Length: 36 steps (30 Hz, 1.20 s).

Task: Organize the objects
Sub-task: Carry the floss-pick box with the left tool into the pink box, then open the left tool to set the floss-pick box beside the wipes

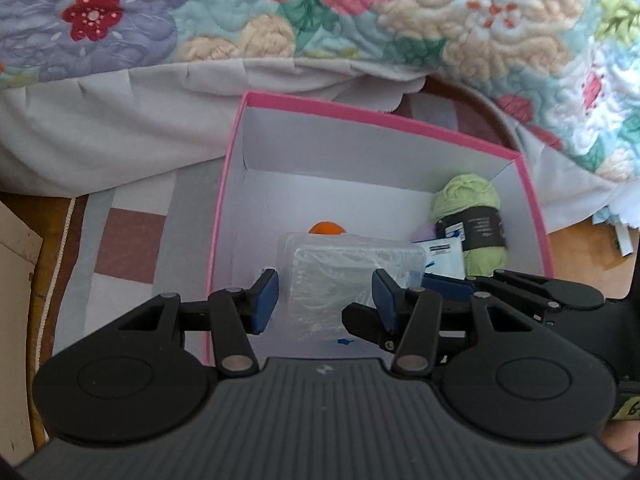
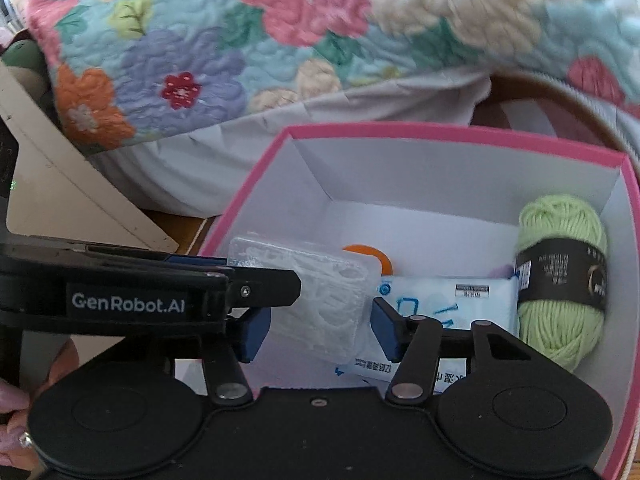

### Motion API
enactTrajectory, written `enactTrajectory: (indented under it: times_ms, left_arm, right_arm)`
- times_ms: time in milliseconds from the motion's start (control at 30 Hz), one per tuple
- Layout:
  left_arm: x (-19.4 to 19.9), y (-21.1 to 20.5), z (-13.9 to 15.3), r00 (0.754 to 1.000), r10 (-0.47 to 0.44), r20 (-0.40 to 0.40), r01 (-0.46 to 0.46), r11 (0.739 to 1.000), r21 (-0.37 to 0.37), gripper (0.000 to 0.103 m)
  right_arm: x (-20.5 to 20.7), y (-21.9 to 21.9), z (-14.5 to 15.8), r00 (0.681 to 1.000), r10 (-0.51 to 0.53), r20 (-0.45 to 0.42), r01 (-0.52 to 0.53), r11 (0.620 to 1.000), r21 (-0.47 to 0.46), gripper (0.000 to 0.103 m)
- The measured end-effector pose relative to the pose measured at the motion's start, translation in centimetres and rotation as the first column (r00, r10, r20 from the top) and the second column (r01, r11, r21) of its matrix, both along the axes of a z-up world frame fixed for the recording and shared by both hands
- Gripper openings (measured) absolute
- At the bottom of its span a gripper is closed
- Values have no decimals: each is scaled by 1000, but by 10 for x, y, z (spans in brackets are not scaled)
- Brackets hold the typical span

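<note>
**Clear box sits between both pairs of jaws, above the pink carton's near-left floor**

The left gripper [image 1: 325,300] points steeply down. Its blue pads close on the two side walls of a clear, lidded plastic box of small white items [image 1: 352,264], so I read it as gripping that box. The box juts straight ahead of the fingers, its lid facing the camera, and seen from the right wrist it hangs tilted.

The right gripper [image 2: 320,330] comes in from the right, crossing the left one's line. Its jaws stand partly apart with the near corner of the clear box between them. Thin gaps show at both pads, so it does not seem to press yet.

Everything is inside the open pink-rimmed cardboard carton with white walls [image 1: 360,114]. Below and just to the right of the clear box lies a flat white-and-blue tissue packet [image 2: 440,296], running across the floor towards a pale green skein of yarn with a dark band [image 2: 560,280] in the right corner. A small orange round object [image 1: 326,228] lies just behind the clear box.

Bare floor shows to the left of the packet, directly under the left gripper. A straight drop therefore looks simplest, provided the box's right edge clears the packet. The left hand is the nearer and already has the hold.
</note>
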<state>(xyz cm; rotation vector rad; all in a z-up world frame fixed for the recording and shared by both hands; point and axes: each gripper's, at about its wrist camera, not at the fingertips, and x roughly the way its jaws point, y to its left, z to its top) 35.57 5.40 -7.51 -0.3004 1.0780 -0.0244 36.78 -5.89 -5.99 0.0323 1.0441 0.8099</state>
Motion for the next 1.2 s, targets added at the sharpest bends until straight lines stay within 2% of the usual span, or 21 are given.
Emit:
enactTrajectory:
  times_ms: [300, 400, 433, 467, 500, 667, 900, 967, 1067, 1200]
  left_arm:
    - [10, -15, -16, 999, -14, -31, 17, 994, 105, 44]
    - [10, -14, -17, 999, 0, -35, 5, 990, 144, 37]
    - [10, -12, -18, 999, 5, -35, 0, 990, 142, 35]
    - [10, -11, -19, 999, 6, -36, -1, 991, 132, 32]
    - [10, -10, -19, 999, 5, -39, -1, 993, 115, 28]
    - [9, -11, -17, 1000, 5, -23, -2, 992, 125, 28]
    - [1, -4, -9, 1000, 24, 4, -24, 996, 91, 29]
    - [-3, -3, -5, 1000, 27, 11, -28, 996, 83, 29]
    - [-10, 0, 3, 999, 41, 33, -43, 997, 68, 29]
    - [-20, 2, 11, 997, 54, 50, -56, 997, 57, 29]
  right_arm:
    - [7, 2, -18, 1000, -20, -21, 19, 999, -37, 52]
    - [7, 7, -18, 1000, -17, -11, 17, 998, -57, 45]
    - [7, 8, -18, 1000, -18, -15, 17, 998, -63, 44]
    - [7, 9, -19, 1000, -17, -16, 16, 998, -66, 37]
    - [7, 11, -20, 1000, -10, -19, 9, 998, -65, 37]
    - [9, 15, -24, 998, -46, -53, 43, 998, -50, 37]
    - [9, 26, -31, 996, -27, -90, 23, 999, -41, 37]
    - [3, 30, -32, 999, 4, -46, -7, 997, -77, 37]
    - [-5, 25, -24, 999, 2, 50, 2, 997, -74, 38]
    - [-6, 9, -11, 996, -31, 85, 36, 998, -53, 38]
